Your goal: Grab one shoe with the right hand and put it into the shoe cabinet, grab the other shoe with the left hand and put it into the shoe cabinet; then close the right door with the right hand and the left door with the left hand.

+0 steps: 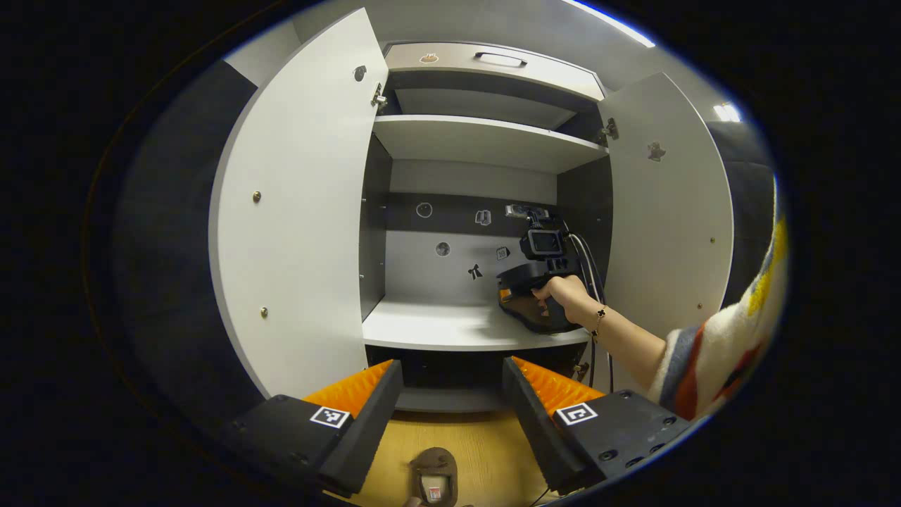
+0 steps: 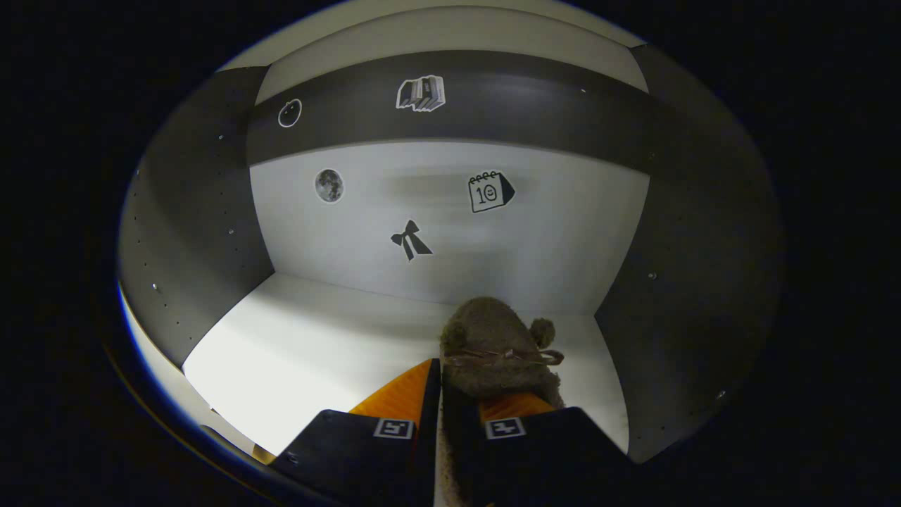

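Shoe (image 2: 496, 352), pinched by the right hand-held gripper (image 2: 450, 405), sits inside cabinet (image 2: 295, 338); left hand-held gripper (image 1: 450, 394) spread.

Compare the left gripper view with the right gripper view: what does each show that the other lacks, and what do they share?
Left gripper view: the open white cabinet doors, the upper shelf, the open left tongs, and a second brown shoe on the wooden floor. Right gripper view: the string bow on the fuzzy brown shoe clamped in the right tongs. Shared: the white lower shelf, the black bow sticker and the held shoe.
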The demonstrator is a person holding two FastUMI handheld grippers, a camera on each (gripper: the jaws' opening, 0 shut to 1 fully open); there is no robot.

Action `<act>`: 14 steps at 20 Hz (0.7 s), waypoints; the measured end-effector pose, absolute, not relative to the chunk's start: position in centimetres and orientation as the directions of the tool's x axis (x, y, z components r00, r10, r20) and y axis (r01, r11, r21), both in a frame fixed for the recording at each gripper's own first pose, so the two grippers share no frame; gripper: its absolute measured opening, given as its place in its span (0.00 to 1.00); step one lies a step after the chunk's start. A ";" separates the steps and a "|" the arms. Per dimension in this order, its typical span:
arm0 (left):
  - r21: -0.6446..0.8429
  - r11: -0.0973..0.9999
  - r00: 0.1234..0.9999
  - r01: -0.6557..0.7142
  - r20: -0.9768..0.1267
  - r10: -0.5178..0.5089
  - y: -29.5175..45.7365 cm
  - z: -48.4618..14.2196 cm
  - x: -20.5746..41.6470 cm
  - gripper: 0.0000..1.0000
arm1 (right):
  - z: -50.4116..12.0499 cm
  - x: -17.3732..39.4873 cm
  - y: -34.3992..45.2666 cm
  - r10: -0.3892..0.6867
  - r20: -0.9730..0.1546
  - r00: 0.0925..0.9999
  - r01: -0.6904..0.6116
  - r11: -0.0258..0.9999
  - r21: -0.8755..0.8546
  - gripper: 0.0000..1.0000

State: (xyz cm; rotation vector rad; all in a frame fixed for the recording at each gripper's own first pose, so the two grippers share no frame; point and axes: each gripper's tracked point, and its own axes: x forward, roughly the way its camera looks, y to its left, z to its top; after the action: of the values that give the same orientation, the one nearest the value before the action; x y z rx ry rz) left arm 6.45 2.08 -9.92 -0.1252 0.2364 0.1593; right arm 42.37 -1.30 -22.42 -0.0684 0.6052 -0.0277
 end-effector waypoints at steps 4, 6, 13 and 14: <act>-0.114 0.978 0.960 -0.172 -0.242 0.140 2.3 -9.8 5.5 0.91 | -21.2 40.3 -0.3 -0.013 -0.556 0.831 -0.013 0.999 -0.043 0.66; -0.116 0.981 0.963 -0.155 -0.239 0.124 2.2 -9.6 4.8 0.91 | -20.7 38.6 0.2 -0.002 -0.547 0.837 -0.024 0.999 -0.040 0.89; -0.126 0.989 0.988 -0.073 -0.143 0.055 2.5 -8.1 1.6 0.91 | -12.9 32.2 1.4 0.036 -0.348 0.937 -0.043 0.999 -0.012 0.99; -0.124 0.990 0.988 -0.062 -0.147 0.044 2.5 -8.5 1.0 0.91 | -10.9 30.7 1.3 0.024 -0.293 0.956 -0.031 0.999 -0.019 0.99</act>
State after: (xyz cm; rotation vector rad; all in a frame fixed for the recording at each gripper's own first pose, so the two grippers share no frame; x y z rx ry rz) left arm 1.04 2.54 -8.55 -0.1290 0.1441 0.0535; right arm 30.67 1.33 -10.92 -0.0233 0.2974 0.0275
